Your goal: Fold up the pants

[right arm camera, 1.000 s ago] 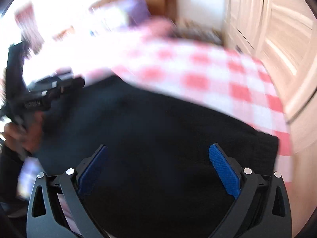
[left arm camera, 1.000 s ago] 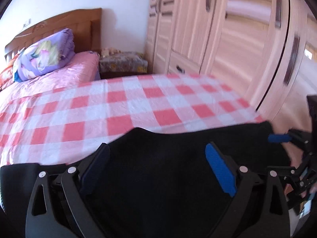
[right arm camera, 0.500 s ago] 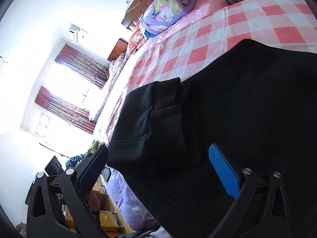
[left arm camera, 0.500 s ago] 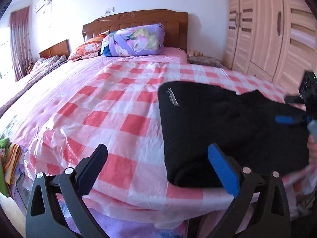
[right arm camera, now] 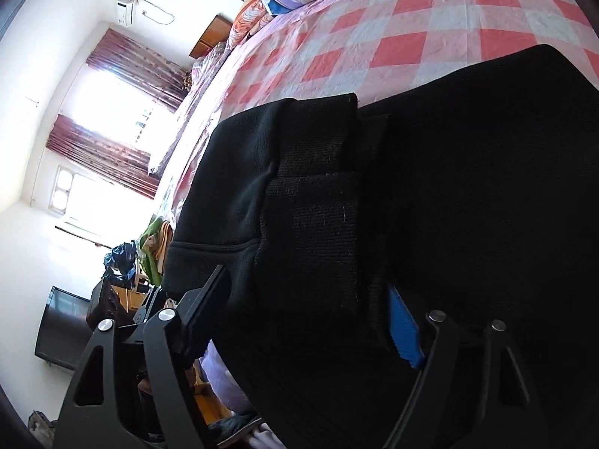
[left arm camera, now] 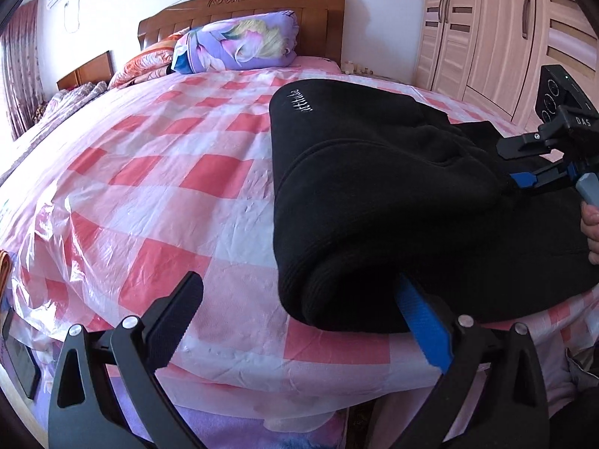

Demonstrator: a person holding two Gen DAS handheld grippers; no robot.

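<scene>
Black fleece pants (left arm camera: 374, 194) are lain folded at the edge of the checked plastic-covered bed (left arm camera: 157, 187); left gripper (left arm camera: 303, 310) is held open at the fold's corner; right gripper (right arm camera: 310, 299) jaws are being closed around ribbed cuffs, contact unclear

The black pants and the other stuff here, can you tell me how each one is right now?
Black pants: folded over, bunched near the bed's edge.
Left tool: wide open, one blue pad tucked under the pants' fold.
Right tool: closing, pants cloth between its pads.
Checked cover: spread over the bed, crinkled.
Wardrobe doors: shut.
Curtains: drawn apart, window bright.
</scene>
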